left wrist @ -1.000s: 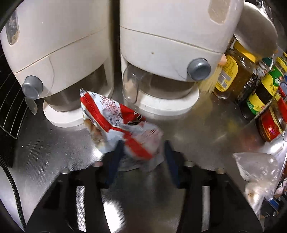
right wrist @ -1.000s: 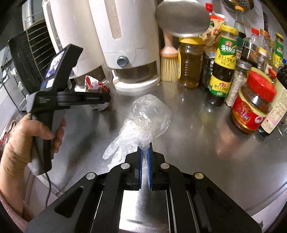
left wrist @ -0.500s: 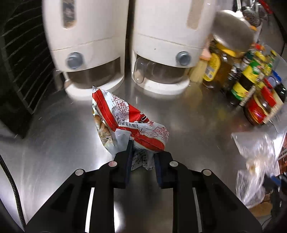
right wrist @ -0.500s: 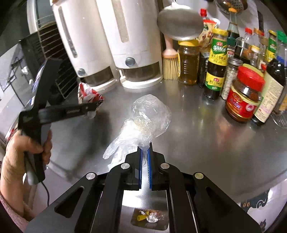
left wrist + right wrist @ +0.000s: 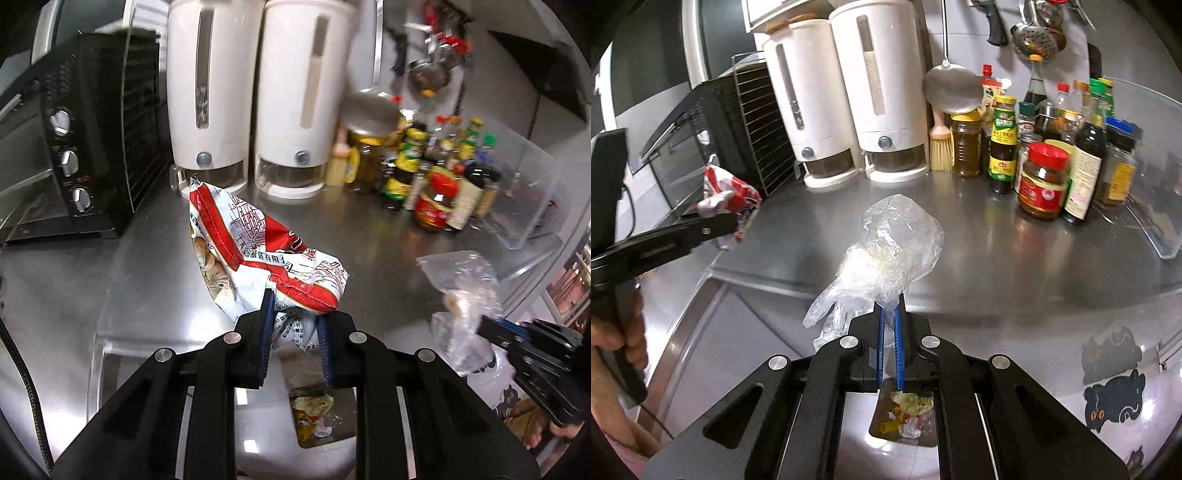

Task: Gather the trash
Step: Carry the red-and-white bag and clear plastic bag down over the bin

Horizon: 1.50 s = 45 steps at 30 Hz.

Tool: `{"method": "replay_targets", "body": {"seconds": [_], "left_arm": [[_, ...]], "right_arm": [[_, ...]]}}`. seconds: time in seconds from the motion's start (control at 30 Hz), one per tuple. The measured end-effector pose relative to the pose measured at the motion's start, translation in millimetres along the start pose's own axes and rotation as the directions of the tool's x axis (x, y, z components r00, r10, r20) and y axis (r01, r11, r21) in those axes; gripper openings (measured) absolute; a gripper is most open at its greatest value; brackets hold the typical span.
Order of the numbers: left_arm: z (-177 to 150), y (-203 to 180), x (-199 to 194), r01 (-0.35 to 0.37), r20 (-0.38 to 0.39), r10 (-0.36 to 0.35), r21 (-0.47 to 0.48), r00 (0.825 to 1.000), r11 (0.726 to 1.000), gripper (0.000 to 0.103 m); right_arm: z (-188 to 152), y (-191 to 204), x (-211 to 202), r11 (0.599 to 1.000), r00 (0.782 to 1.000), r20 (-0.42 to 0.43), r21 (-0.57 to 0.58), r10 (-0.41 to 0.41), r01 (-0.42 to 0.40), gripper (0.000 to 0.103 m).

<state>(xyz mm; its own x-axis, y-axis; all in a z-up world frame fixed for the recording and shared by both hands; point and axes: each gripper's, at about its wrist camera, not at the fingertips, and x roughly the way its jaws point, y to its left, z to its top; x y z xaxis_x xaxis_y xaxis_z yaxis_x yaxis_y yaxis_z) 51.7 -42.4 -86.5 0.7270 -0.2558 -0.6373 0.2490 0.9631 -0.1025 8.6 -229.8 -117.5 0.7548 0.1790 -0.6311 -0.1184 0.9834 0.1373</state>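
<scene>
A crumpled red and white snack wrapper (image 5: pixel 258 254) hangs in the air over the front edge of the steel counter, and my left gripper (image 5: pixel 293 317) is shut on its lower end. In the right wrist view the same wrapper (image 5: pixel 729 195) shows at the left, clamped in the left gripper (image 5: pixel 733 223). My right gripper (image 5: pixel 891 317) is shut on a clear plastic glove and bag bundle (image 5: pixel 890 247), lifted off the counter. That bundle (image 5: pixel 461 291) also appears at the right of the left wrist view. Below both grippers lies a bin opening with scraps (image 5: pixel 908 413).
Two white dispensers (image 5: pixel 846 96) stand at the back of the steel counter (image 5: pixel 1015 258). A black toaster oven (image 5: pixel 66 147) sits at the left. Several sauce bottles and jars (image 5: pixel 1045 177), a brush and a clear tray (image 5: pixel 1145 184) crowd the back right.
The left gripper closed on the wrapper, lifted it and pulled it back from the dispensers to the counter's edge. The right gripper also drew back with the plastic bundle; the bin came into view below.
</scene>
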Motion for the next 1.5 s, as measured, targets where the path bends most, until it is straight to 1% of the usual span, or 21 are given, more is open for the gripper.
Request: {"method": "replay_targets", "body": {"seconds": [0.1, 0.23, 0.5, 0.63, 0.77, 0.93, 1.07, 1.23, 1.5], "left_arm": [[-23, -10, -23, 0.03, 0.021, -0.03, 0.001, 0.999, 1.0, 0.02], [-57, -20, -38, 0.061, 0.028, -0.061, 0.004, 0.998, 0.998, 0.021], [-111, -25, -42, 0.055, 0.012, -0.055, 0.005, 0.998, 0.998, 0.02], [-136, -24, -32, 0.055, -0.016, -0.056, -0.005, 0.998, 0.998, 0.021], [-162, -20, -16, 0.07, -0.041, -0.071, -0.024, 0.997, 0.997, 0.021], [-190, -23, 6, 0.054, -0.079, -0.055, -0.011, 0.995, 0.998, 0.021], [-208, -25, 22, 0.054, -0.102, -0.055, -0.009, 0.993, 0.998, 0.021], [-222, -27, 40, 0.051, -0.136, -0.052, -0.009, 0.989, 0.999, 0.021], [-250, -27, 83, 0.05, -0.214, -0.054, -0.022, 0.975, 0.998, 0.021]], "right_arm": [[-21, 3, -14, 1.0, 1.0, 0.002, 0.002, 0.0, 0.0, 0.006], [-48, 4, -23, 1.0, 1.0, -0.011, 0.001, 0.0, 0.0, 0.006], [-95, 4, -29, 1.0, 0.999, -0.037, 0.009, -0.004, 0.005, 0.006], [-117, 1, -22, 1.0, 0.998, -0.067, 0.026, -0.002, 0.004, 0.006], [-137, -3, -11, 0.999, 0.995, -0.095, 0.04, -0.001, 0.005, 0.006], [-157, -5, 6, 0.999, 0.993, -0.12, 0.033, -0.017, 0.021, 0.006], [-171, -9, 25, 0.999, 0.987, -0.161, 0.029, -0.022, 0.027, 0.006], [-183, -12, 45, 0.999, 0.979, -0.201, 0.029, -0.025, 0.031, 0.006], [-197, -28, 90, 0.997, 0.962, -0.273, 0.064, -0.025, 0.044, 0.006]]}}
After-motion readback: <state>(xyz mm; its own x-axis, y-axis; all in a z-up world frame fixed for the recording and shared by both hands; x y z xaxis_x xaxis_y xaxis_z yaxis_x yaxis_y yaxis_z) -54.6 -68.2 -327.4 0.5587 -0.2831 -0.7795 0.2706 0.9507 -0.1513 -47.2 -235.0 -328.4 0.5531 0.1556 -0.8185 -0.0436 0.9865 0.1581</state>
